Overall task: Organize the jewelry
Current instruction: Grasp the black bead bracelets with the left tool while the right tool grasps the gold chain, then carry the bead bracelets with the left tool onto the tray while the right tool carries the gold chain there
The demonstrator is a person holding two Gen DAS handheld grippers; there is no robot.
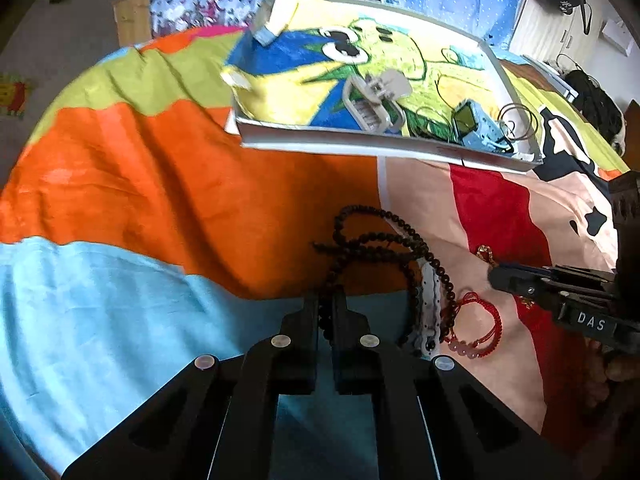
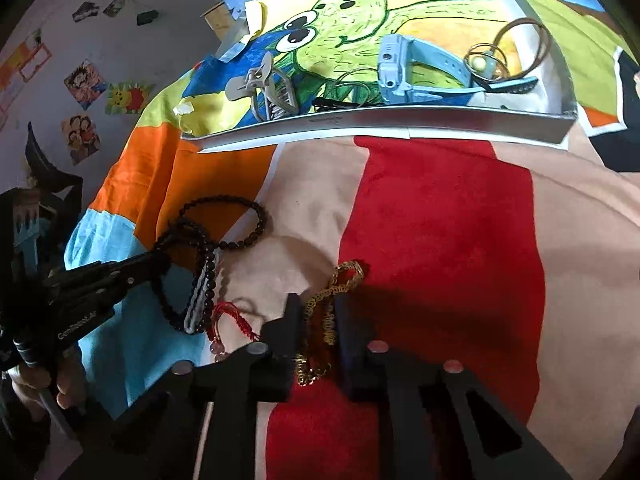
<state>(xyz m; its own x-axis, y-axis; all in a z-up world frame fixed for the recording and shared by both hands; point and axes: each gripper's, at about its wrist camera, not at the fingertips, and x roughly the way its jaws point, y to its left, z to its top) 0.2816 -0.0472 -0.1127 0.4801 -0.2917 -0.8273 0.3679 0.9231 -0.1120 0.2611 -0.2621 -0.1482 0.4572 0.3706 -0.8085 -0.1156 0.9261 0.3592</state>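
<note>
A long dark bead necklace [image 1: 376,240] lies in loops on the colourful bedspread. My left gripper [image 1: 328,300] is shut on one strand of it; the necklace also shows in the right wrist view [image 2: 224,220]. A gold chain [image 2: 340,284] lies on the red patch, and my right gripper [image 2: 318,304] straddles it with the jaws narrowly apart, seemingly closed on it. In the left wrist view the right gripper [image 1: 496,276] shows at the right. A red cord bracelet with pink beads [image 1: 476,328] and a white patterned band [image 1: 430,312] lie between the grippers.
A shallow white tray [image 2: 400,120] lined with a frog drawing sits further back on the bed. It holds a grey hair claw [image 2: 264,88], a light blue watch [image 2: 404,72], thin hoops [image 2: 520,40] and a black hair pin [image 2: 340,102].
</note>
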